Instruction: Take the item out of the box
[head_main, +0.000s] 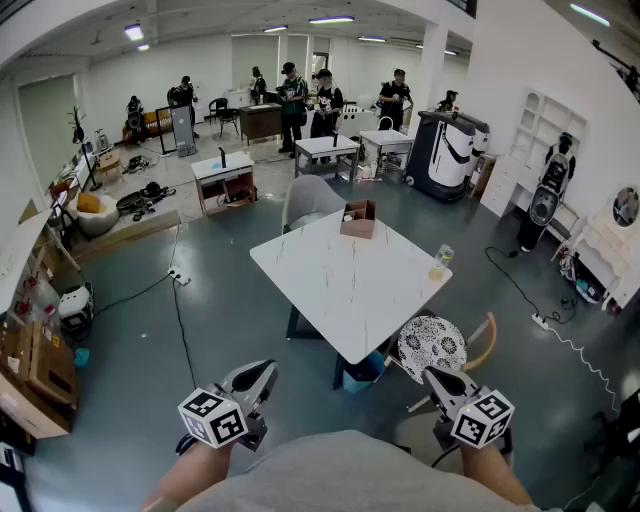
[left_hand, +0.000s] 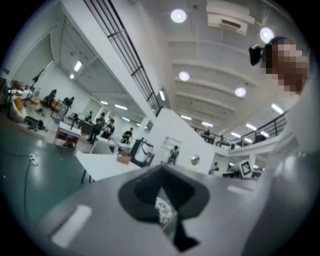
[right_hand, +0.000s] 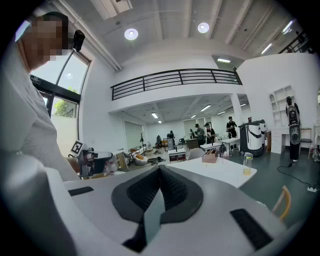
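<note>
A small brown cardboard box (head_main: 358, 218) stands open near the far edge of the white square table (head_main: 330, 285); its contents are too small to make out. Both grippers are held low, close to the person's body and well short of the table. My left gripper (head_main: 264, 374) is shut with nothing in it, and my right gripper (head_main: 436, 379) is shut and empty too. In the left gripper view the pads of the left gripper (left_hand: 162, 172) meet, and the box (left_hand: 123, 158) is far ahead. The right gripper (right_hand: 160, 172) points toward the table, with the box (right_hand: 209, 157) distant.
A glass with yellow liquid (head_main: 441, 262) stands at the table's right corner. A chair with a patterned cushion (head_main: 432, 345) sits at the near right, a grey chair (head_main: 305, 200) behind the table. Several people, desks and a large machine (head_main: 448, 152) fill the back. Cables cross the floor.
</note>
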